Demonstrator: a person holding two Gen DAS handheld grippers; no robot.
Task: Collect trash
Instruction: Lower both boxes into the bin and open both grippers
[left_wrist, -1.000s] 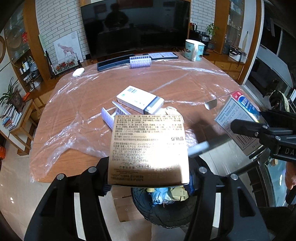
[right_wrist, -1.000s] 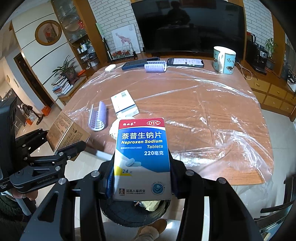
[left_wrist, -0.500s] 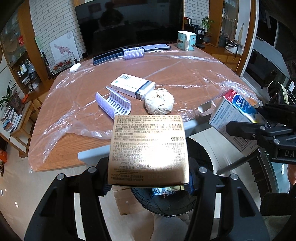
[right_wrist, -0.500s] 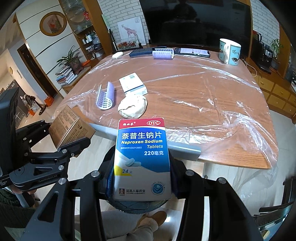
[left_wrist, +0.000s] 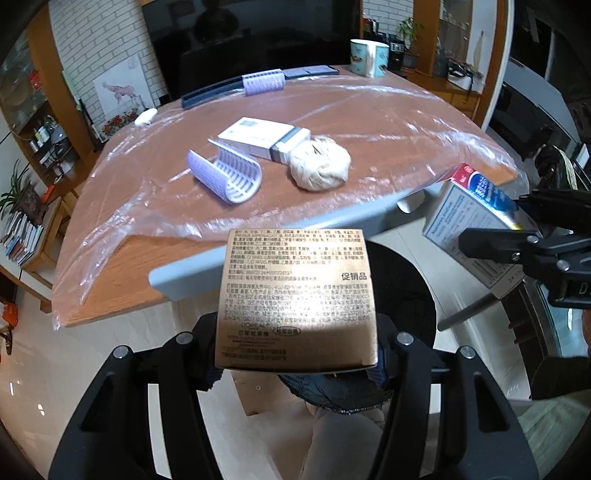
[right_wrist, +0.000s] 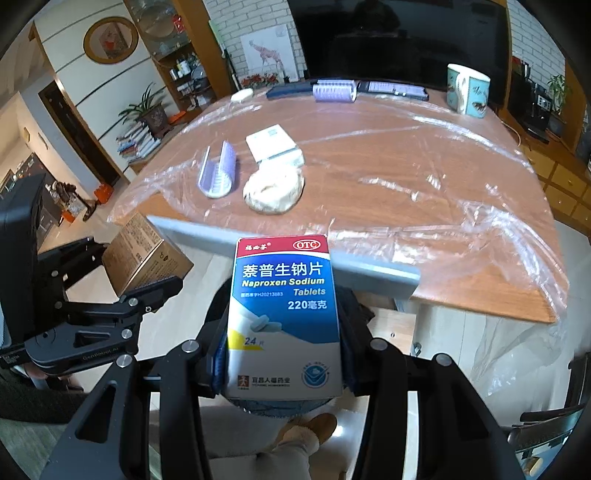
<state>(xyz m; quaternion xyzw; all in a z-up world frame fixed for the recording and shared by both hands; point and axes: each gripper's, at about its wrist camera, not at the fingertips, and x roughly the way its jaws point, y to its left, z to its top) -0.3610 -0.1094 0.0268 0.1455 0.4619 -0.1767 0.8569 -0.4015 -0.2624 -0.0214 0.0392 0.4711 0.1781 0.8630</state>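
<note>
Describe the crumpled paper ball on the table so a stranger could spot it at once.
Start at the wooden table under clear plastic sheet and look near its front edge. Three things sit close together there: a ridged purple holder, a flat white box and the paper ball, touching the box's end. It is the only round, wrinkled, beige lump.

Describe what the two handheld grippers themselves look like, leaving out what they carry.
Both are matte black, angular linkages with silver screw heads at the joints. The left gripper and right gripper have dark blue ribbed pads lining their jaws. Seen from the right wrist view, the left gripper's body carries small pale lettering, too blurred to read reliably.
</note>
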